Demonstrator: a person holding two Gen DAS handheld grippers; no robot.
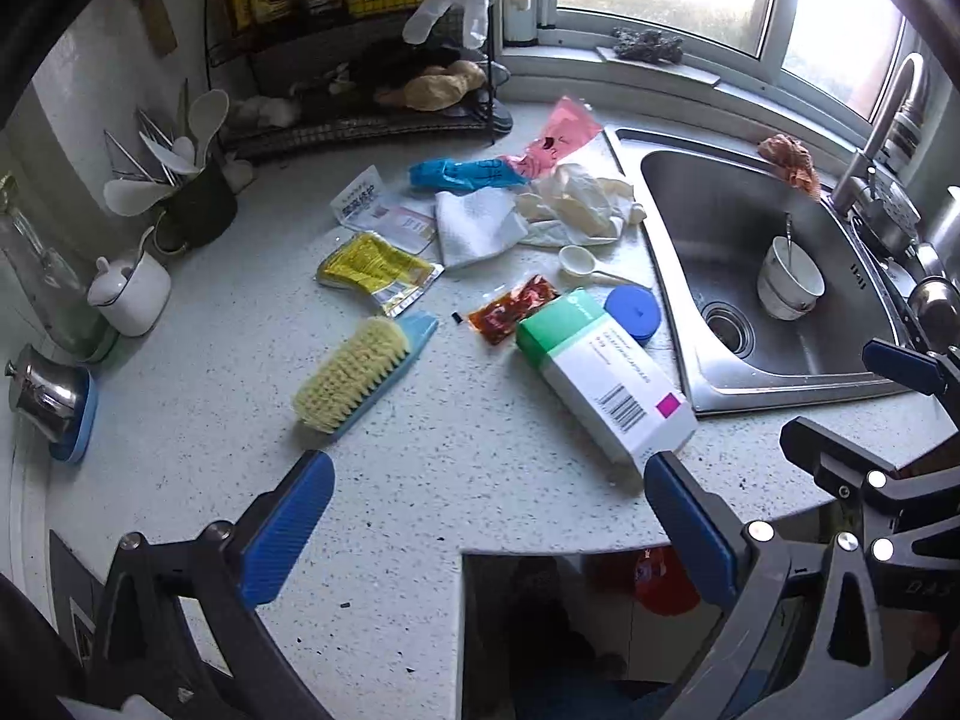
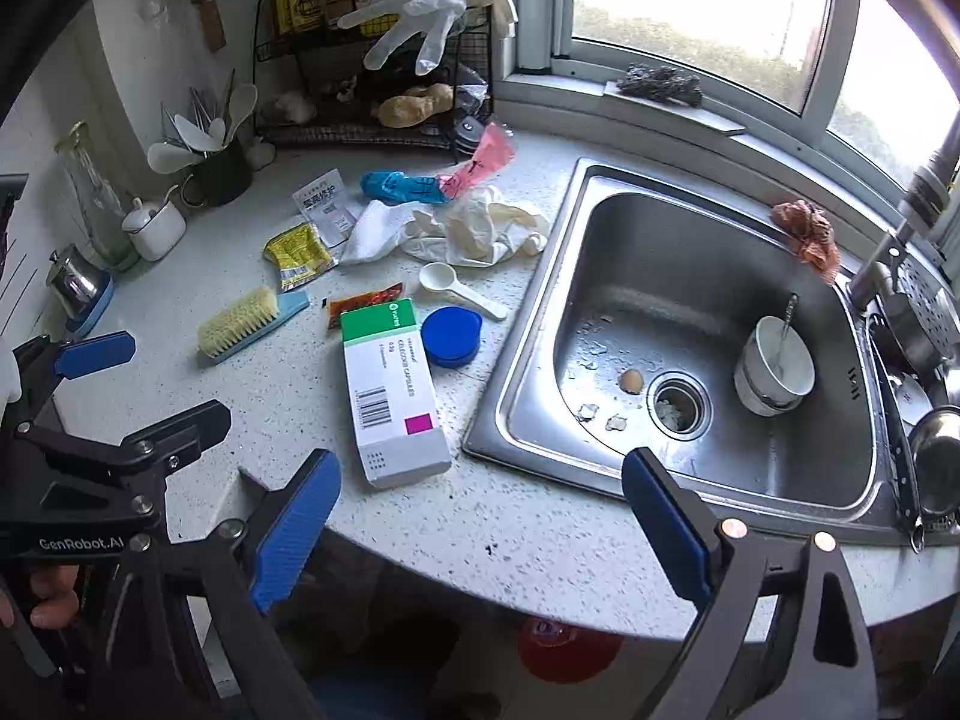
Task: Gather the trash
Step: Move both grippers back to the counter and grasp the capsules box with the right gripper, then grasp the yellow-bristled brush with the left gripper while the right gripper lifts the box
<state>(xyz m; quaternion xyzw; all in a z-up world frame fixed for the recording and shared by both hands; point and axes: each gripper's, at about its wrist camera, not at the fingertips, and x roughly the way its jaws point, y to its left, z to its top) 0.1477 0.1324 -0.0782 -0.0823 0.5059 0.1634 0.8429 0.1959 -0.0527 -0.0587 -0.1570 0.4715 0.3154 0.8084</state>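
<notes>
Speckled stone countertop (image 1: 210, 480) strewn with trash beside a stainless steel sink (image 2: 528, 372); both grippers spread wide, holding nothing.

The left gripper (image 1: 489, 516) and right gripper (image 2: 480, 531), each with ribbed blue pads, hover above the counter's front edge. A rectangular cardboard medicine box (image 1: 600, 384) lies flat near that edge, long axis running from the blue round lid (image 1: 631, 312) toward the edge. Crinkled foil sachets, a crumpled white cloth (image 1: 477, 225) and a bristle scrub brush (image 1: 363, 375) lie behind. Only the right wrist view shows the eggshell scraps (image 2: 630, 381) beside the drain.
</notes>
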